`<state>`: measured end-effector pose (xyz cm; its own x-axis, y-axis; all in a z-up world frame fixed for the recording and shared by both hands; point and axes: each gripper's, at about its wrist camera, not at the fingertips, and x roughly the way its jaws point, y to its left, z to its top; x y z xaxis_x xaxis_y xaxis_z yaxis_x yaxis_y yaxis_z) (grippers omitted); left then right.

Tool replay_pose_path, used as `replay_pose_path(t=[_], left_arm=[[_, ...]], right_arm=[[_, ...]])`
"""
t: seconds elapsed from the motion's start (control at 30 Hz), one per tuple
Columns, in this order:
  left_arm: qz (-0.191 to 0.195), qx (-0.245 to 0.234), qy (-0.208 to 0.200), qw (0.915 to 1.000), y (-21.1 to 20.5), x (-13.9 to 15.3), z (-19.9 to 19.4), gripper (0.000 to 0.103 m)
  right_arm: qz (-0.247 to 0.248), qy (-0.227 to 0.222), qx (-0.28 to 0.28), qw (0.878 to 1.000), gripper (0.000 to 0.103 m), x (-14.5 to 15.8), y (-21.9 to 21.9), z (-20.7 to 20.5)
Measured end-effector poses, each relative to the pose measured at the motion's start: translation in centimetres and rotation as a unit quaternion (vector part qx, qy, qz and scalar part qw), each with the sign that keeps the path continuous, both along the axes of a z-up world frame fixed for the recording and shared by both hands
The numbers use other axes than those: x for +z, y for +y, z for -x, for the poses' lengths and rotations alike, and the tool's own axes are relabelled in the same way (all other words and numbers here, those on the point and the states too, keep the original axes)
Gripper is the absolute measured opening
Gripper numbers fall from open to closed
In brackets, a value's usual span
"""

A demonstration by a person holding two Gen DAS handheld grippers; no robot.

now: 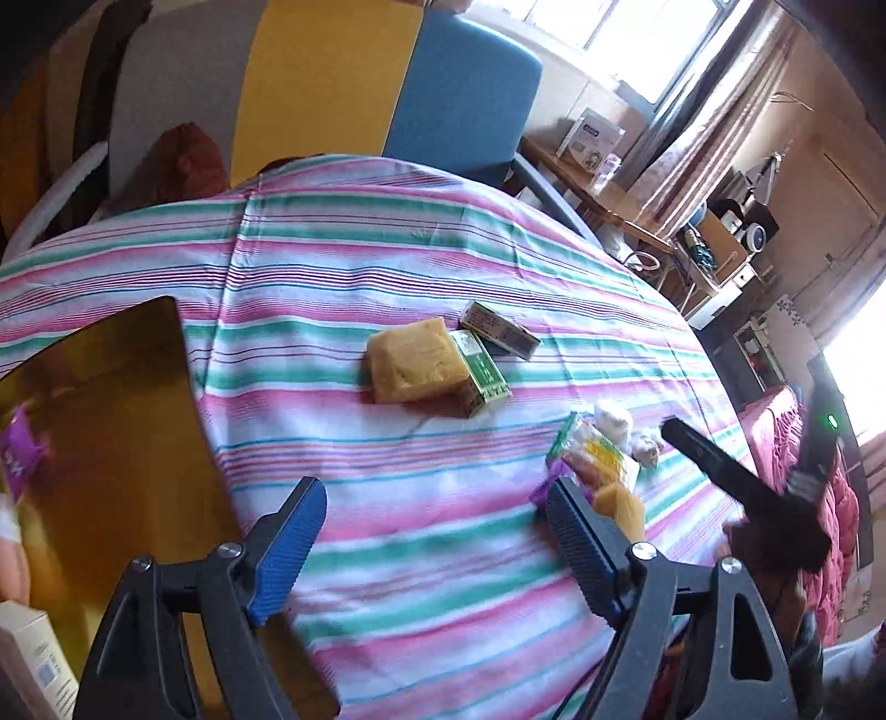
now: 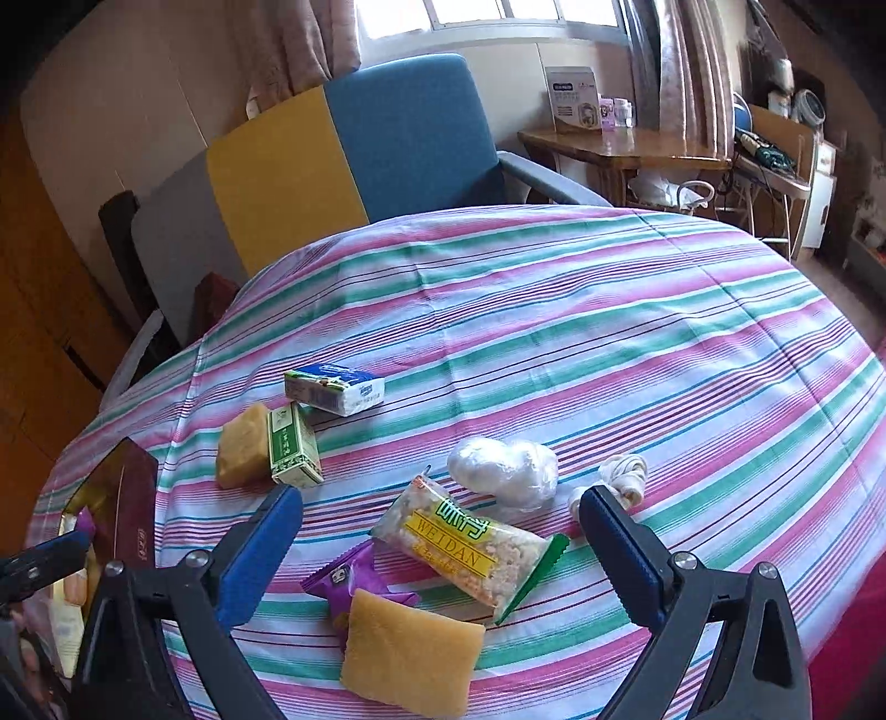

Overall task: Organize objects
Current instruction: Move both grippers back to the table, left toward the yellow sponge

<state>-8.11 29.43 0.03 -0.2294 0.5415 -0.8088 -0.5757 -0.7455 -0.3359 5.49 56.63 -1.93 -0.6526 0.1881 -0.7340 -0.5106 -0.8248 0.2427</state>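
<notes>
The right gripper (image 2: 440, 548) hangs with its jaws spread wide and empty, and the snack packet (image 2: 468, 548) lies right between them at lower centre of the right view, its long axis slanting from upper left down to lower right. It is clear crinkly plastic with a yellow label (green at one end). The left gripper (image 1: 437, 531), also gaping and empty, sits further off, nearer the gold box (image 1: 111, 443) at left.

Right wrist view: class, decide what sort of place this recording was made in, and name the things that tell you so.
Probably a lived-in home room, not a lab. A table under a striped tablecloth holds snacks such as a WEIDAN packet; an armchair stands behind it, and a curtained window lights a cluttered wooden side desk.
</notes>
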Motion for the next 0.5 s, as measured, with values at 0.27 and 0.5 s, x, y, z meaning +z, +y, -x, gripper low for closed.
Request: replay_pose_path(t=[0.27, 0.5], left_arm=[[0.033, 0.045, -0.043, 0.9975, 5.9, -4.1, 5.9, 0.095], [0.044, 0.075, -0.062, 0.9942, 8.6, -6.8, 9.9, 0.101]], right_arm=[[0.04, 0.033, 0.003, 0.999, 0.101, 0.1, 0.5, -0.5], [0.04, 0.041, 0.01, 0.998, 0.101, 0.2, 0.4, -0.4]])
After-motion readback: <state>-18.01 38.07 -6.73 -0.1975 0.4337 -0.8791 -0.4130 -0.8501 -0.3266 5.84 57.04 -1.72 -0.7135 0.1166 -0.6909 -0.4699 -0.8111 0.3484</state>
